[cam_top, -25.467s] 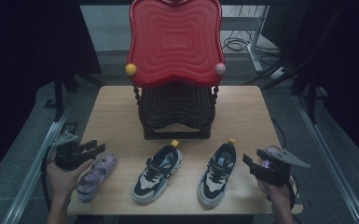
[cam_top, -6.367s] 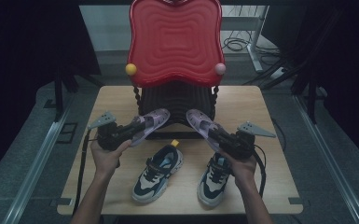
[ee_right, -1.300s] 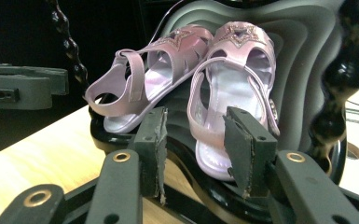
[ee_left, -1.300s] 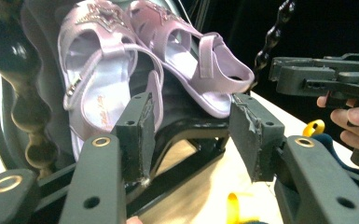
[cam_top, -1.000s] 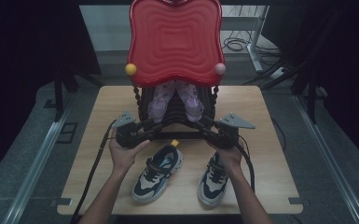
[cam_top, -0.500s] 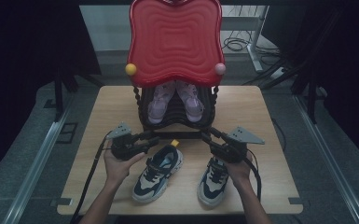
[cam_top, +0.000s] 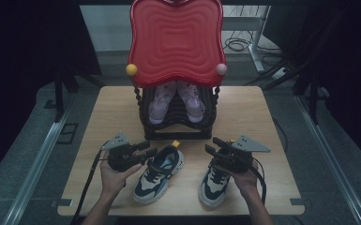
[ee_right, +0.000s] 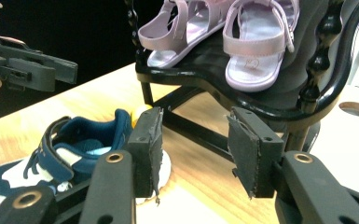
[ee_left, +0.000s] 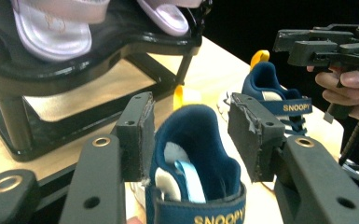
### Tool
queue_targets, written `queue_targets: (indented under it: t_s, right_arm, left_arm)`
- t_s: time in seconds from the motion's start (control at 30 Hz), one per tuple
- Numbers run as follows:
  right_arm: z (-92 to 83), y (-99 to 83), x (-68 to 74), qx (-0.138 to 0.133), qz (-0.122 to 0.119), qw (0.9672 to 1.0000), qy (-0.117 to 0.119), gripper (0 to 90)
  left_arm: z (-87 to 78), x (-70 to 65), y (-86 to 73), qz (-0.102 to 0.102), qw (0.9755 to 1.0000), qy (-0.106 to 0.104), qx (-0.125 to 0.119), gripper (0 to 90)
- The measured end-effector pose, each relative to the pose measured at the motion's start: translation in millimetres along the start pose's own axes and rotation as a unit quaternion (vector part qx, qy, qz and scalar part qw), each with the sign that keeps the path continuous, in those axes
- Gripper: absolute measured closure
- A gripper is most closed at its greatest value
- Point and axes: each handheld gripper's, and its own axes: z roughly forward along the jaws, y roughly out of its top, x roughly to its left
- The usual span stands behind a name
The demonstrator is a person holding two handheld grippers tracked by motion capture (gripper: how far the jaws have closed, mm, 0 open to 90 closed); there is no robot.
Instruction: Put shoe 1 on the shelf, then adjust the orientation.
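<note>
The pair of lilac sandals point(cam_top: 174, 99) that went up to the rack a few seconds back now sits on the lower shelf of the black stand point(cam_top: 177, 123), beneath its glossy, rippled red top point(cam_top: 176, 42), and both hands have drawn back toward the near edge of the wooden table point(cam_top: 103, 117). That puts the first pair away; the work seems to turn to the two navy-and-white sneakers.

The left claw point(ee_left: 189, 135) is spread wide around the padded heel collar of the left sneaker point(cam_top: 160, 172), its foam-faced pads flanking the collar without pressing it. The right claw point(ee_right: 193, 140) has just been opening and has nothing between its pads; in the high view it hovers over the heel of the right sneaker point(cam_top: 214, 185), which lies just beside its mate at the front of the table.

The sneakers are soft and bulky: mesh uppers, thick white soles, a strap stitched "SNOOPY" and yellow pull loops at the heel. The sandals are smooth, shiny and thin-strapped. The stand is dark, with turned, beaded posts, a yellow ball point(cam_top: 131, 69) and a pink one point(cam_top: 221, 69) at the corners.
</note>
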Motion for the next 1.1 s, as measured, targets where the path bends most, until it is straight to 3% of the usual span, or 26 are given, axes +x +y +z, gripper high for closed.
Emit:
queue_targets:
  t_s: [0.3, 0.47, 0.73, 1.1]
  right_arm:
    - [-5.6, -6.6, -1.5, 0.008, 0.005, 1.0, -0.002, 54.5]
    - [-4.9, -8.4, -1.1, 0.009, 0.008, 0.9999, -0.001, 54.4]
    - [-7.8, -8.9, -2.2, 0.005, 0.01, 0.9999, -0.002, 54.3]
    - [-10.4, -9.1, -3.7, 0.001, 0.016, 0.9998, -0.009, 53.4]
  left_arm:
    - [-3.9, 0.2, -14.3, -0.004, 0.9996, -0.005, 0.028, 51.0]
    - [-5.8, -0.2, -23.0, -0.015, 0.9993, -0.011, 0.034, 51.5]
    - [-9.2, -5.2, -24.0, -0.012, 0.999, -0.019, 0.039, 52.3]
    - [-4.0, -18.1, -25.4, 0.005, 0.9958, -0.05, 0.077, 74.9]
